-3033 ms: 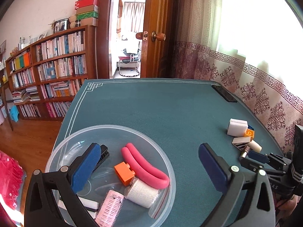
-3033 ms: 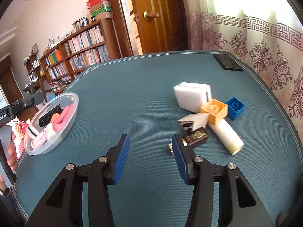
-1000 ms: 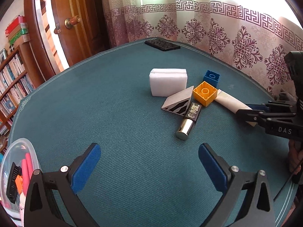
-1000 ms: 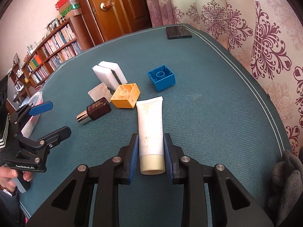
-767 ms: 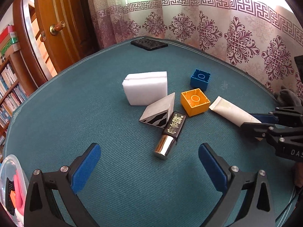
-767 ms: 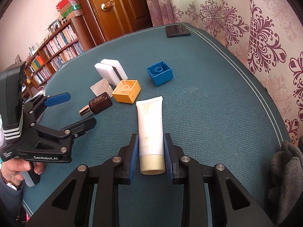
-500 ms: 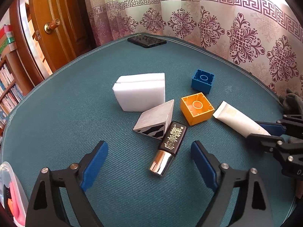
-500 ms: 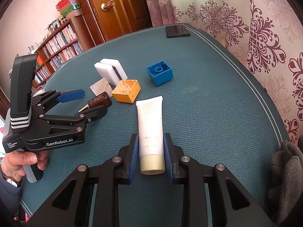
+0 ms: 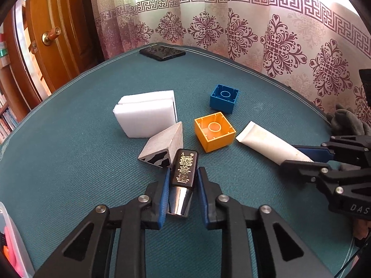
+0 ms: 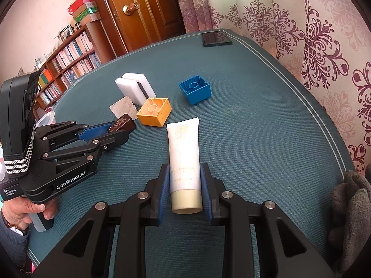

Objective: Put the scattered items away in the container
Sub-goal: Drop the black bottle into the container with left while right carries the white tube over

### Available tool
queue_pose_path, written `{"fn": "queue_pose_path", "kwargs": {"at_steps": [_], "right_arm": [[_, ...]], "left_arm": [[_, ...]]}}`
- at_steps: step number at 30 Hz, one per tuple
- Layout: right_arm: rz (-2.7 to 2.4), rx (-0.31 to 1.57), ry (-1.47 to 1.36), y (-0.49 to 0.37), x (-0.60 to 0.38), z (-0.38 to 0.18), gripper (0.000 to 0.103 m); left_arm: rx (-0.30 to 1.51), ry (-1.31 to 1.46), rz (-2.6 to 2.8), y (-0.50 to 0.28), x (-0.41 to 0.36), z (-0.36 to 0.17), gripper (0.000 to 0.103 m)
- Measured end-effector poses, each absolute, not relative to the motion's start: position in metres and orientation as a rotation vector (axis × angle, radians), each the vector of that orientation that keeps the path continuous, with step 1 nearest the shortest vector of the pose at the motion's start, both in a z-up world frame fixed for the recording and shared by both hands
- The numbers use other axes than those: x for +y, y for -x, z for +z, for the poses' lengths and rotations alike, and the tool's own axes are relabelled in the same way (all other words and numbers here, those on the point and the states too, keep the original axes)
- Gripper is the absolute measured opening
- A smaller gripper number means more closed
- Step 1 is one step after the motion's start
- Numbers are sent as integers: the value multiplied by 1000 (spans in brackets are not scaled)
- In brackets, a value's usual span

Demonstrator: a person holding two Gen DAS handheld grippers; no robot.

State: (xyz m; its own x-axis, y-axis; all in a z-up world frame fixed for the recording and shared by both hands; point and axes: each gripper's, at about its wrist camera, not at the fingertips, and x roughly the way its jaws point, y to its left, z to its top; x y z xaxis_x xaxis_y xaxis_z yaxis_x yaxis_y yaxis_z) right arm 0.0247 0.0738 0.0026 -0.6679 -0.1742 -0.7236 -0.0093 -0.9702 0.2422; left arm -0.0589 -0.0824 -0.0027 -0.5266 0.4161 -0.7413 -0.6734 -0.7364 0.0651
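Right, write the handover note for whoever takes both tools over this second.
Left tool: shut on the dark bottle, on the table.
Right tool: shut on the white tube, also down.
Loose on the cloth: yellow block, blue block, white sponge, grey wedge.
Container sits far left, some items already inside.
Left: carry both over, then the four loose pieces.
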Motion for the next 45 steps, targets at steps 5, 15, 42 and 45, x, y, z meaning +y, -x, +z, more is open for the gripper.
{"fn": "queue_pose_path", "kwargs": {"at_steps": [5,15,42,45], "right_arm": [[-2767,-348,-1236,-25,74,2,28],[-2770,-363,-1232,-25,75,3,28],[-2549,-425,-1130,-39,9,20,28],[-2537,-403,-1114,-38,-2,25,28]], "left_arm": [[415,980,2265,53,-93,-2,24],[393,920,2318,28,-114,9,23],[167,958,2506,18,-206,20,23],[141,962,2533,20,-218,24,23]]}}
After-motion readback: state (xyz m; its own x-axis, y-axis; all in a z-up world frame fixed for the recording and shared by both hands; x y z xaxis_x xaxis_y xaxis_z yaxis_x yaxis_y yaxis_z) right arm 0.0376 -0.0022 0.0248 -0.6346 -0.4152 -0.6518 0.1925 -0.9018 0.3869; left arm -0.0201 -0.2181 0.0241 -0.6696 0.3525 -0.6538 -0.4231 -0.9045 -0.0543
